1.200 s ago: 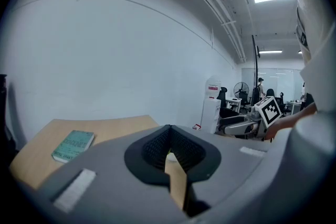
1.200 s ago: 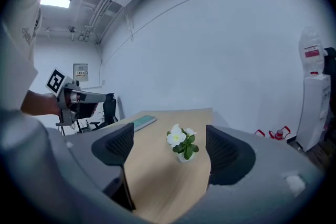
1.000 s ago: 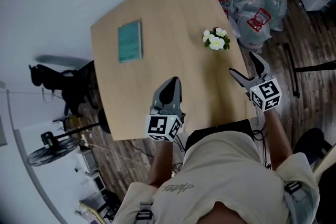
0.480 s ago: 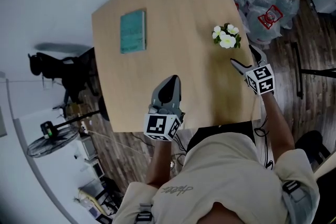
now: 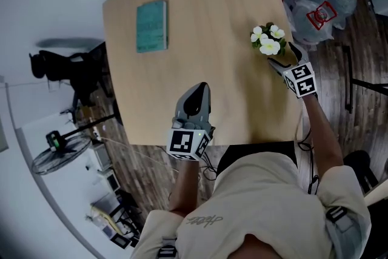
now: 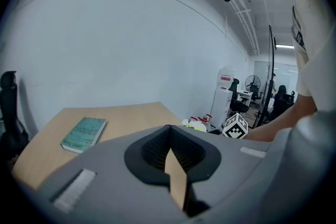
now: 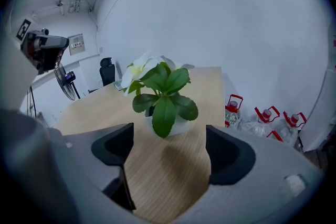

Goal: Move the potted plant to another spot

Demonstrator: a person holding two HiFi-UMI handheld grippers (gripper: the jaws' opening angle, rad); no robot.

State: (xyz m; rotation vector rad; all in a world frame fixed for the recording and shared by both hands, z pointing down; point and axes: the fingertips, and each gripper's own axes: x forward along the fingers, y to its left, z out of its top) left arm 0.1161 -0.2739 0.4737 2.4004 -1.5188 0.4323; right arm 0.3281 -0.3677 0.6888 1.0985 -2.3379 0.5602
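The potted plant (image 5: 268, 41), white flowers over green leaves in a small white pot, stands near the right edge of the wooden table (image 5: 206, 27). In the right gripper view the potted plant (image 7: 161, 97) rises just beyond the jaws, centred between them. My right gripper (image 5: 285, 56) is open right behind the pot, not touching it; from above its tips are partly hidden by the flowers. My left gripper (image 5: 194, 97) hovers over the table's near middle, jaws shut with nothing held; the left gripper (image 6: 170, 157) shows its pads pressed together.
A teal book (image 5: 151, 26) lies on the table's far left part. Several water jugs with red handles (image 5: 321, 6) stand on the floor past the table's right edge. A black office chair (image 5: 54, 67) and a fan (image 5: 57, 154) are at the left.
My right gripper has moved forward toward the potted plant and now sits just behind it, still open. The left gripper has stayed in place.
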